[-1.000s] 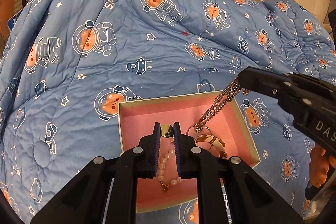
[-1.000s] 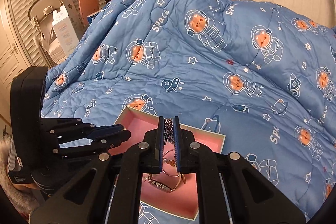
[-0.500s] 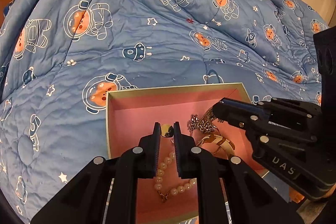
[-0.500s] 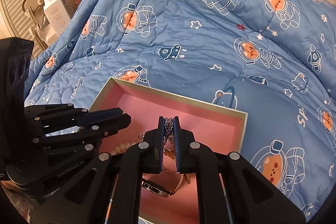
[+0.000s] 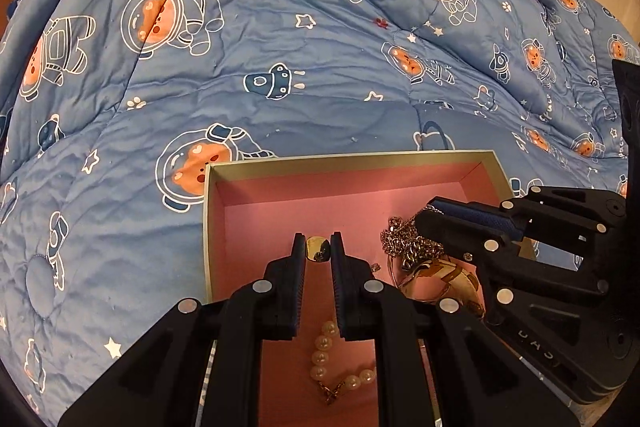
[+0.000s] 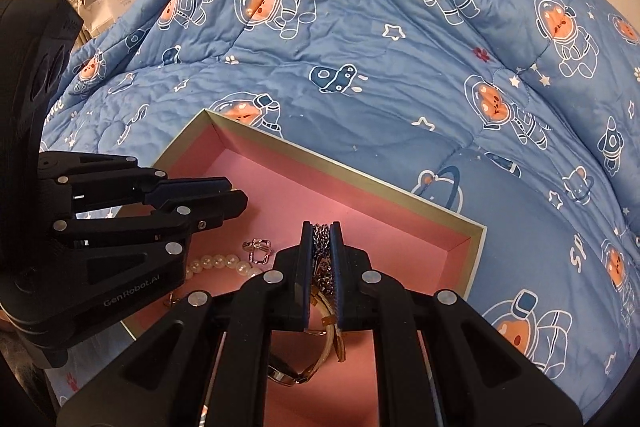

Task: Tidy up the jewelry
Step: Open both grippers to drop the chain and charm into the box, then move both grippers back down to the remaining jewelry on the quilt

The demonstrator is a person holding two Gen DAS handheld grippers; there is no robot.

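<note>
**Both claws loaded over the pink box**

The right claw is clenched on a silver chain. The chain looks light, limp and slippery; it bunches into a heap rather than holding any shape, and its loose links could snag on what lies under it. The best hold is likely where several strands gather, as here, so that no single link slips out. In the left wrist view the chain piles in bright, fine loops at about 3 o'clock in the box, just under the right claw.

The left claw pinches a small gold disc between its tips; the jaws are nearly closed on it. The disc looks hard, thin and smooth, so it may twist or drop out of a light pinch. A grip across its flat faces seems safest.

The box is shallow, pink inside with pale walls, and sits on a blue quilt printed with astronaut bears. On its floor lie a pearl bracelet at 6 o'clock, a tortoiseshell bangle beside the chain, and, in the right wrist view, a small silver ring near the pearls. The pearls look smooth and roll easily; the bangle is rigid.
</note>
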